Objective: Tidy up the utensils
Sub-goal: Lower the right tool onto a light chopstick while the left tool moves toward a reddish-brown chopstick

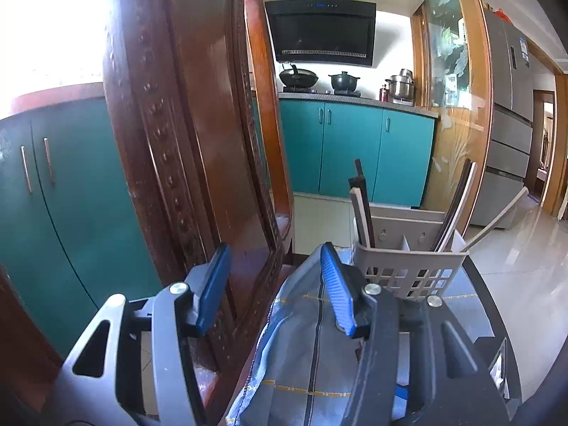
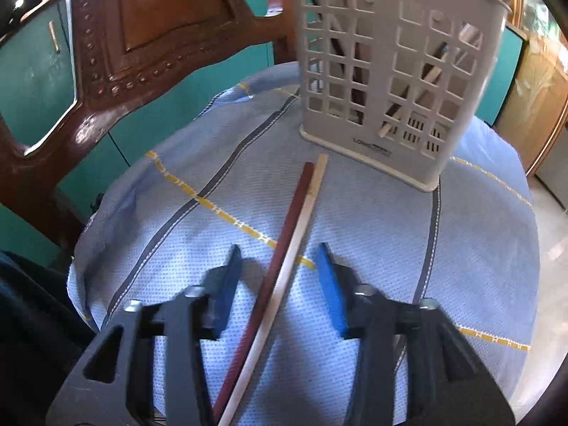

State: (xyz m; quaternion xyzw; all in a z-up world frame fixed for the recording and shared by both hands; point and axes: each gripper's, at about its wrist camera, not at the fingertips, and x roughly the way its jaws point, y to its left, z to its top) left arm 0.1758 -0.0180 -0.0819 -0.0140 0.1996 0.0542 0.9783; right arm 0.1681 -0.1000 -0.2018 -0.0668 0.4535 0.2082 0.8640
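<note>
A grey slotted utensil basket (image 1: 408,269) (image 2: 390,71) stands on a blue cloth (image 2: 372,234) and holds several chopsticks, dark (image 1: 362,206) and pale (image 1: 461,202), leaning in its compartments. In the right wrist view a dark red chopstick (image 2: 284,245) and a pale chopstick (image 2: 301,230) lie side by side on the cloth, pointing toward the basket. My right gripper (image 2: 278,248) hangs over them with one blue pad on each side, not touching them. My left gripper (image 1: 274,248) is open and empty, to the left of the basket.
A carved wooden chair back (image 1: 198,124) (image 2: 142,35) rises close on the left of the cloth-covered round table (image 1: 497,305). Teal kitchen cabinets (image 1: 355,149), a stove with pots (image 1: 319,81) and a fridge (image 1: 511,106) lie beyond.
</note>
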